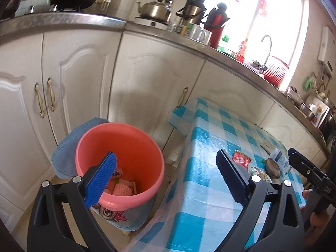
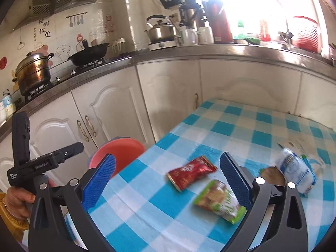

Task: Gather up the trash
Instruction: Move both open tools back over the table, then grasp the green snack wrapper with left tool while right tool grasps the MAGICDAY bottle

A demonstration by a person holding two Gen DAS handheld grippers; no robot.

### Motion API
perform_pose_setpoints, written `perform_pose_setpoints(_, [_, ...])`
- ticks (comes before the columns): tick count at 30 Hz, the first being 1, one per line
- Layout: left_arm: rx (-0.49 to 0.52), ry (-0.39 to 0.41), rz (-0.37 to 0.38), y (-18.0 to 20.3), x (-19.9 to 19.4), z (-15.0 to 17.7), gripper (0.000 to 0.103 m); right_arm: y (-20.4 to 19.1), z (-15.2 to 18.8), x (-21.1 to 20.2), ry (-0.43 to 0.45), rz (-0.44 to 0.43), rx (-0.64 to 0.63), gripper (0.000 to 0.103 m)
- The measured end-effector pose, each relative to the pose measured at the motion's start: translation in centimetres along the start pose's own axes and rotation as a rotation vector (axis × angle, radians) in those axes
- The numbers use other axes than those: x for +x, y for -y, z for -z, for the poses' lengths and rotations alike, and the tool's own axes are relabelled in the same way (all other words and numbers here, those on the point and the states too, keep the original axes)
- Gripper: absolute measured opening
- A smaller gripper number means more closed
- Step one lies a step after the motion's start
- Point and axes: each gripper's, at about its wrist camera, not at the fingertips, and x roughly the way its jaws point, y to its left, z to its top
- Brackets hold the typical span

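Left gripper (image 1: 166,180) was wide open w/ nothing between its blue pads; one finger hung over the pink bucket (image 1: 119,163), the other over the edge of the checked tablecloth (image 1: 201,189). The bucket sat on a low stool w/ a denim cover (image 1: 67,147), just beside the table and in front of the white cabinet doors (image 1: 84,73). Inside the bucket, at the bottom, lay some wrappers, incl. a pink one (image 1: 122,190); exact count can't be told.

Right gripper (image 2: 168,180) also stood wide open, empty, above the table. Between its fingers, on the cloth, lay a red snack packet (image 2: 191,172) and, nearer the cam, a green snack packet (image 2: 220,201), the two close but apart. Further right lay a white-and-blue wrapper (image 2: 296,170), blurred, next to a brown round item (image 2: 273,175) partly hidden behind the right finger. A flat whitish scrap (image 2: 294,142) lay behind them, near the table's far edge.

From the right wrist cam the left gripper's body showed at lower left, held by a hand (image 2: 19,197) w/ a bangle and mustard sleeve. On the counter: a steel kettle (image 2: 160,29), a black wok (image 2: 90,54), a lidded pot (image 2: 33,73).
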Motion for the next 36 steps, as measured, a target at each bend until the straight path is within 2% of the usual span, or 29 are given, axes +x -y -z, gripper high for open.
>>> perform_pose_setpoints(4, [0.033,0.0,0.041,2.0,-0.5,0.1,0.096,2.2,1.3,-1.7,-0.01,0.033,0.054,0.098])
perform_pose_setpoints(16, [0.139,-0.027,0.162,8.4,-1.3,1.3,0.096,8.8,3.9,-7.1,0.037,0.136,0.192,0.098])
perform_pose_setpoints(22, [0.194,-0.112,0.218,11.9,-0.1,2.6,0.096,12.4,5.1,-8.8,0.039,0.163,0.27,0.098])
perform_pose_setpoints(36, [0.333,-0.297,0.269,18.9,4.4,5.8,0.096,21.3,5.4,-10.9,0.015,0.249,0.368,0.098])
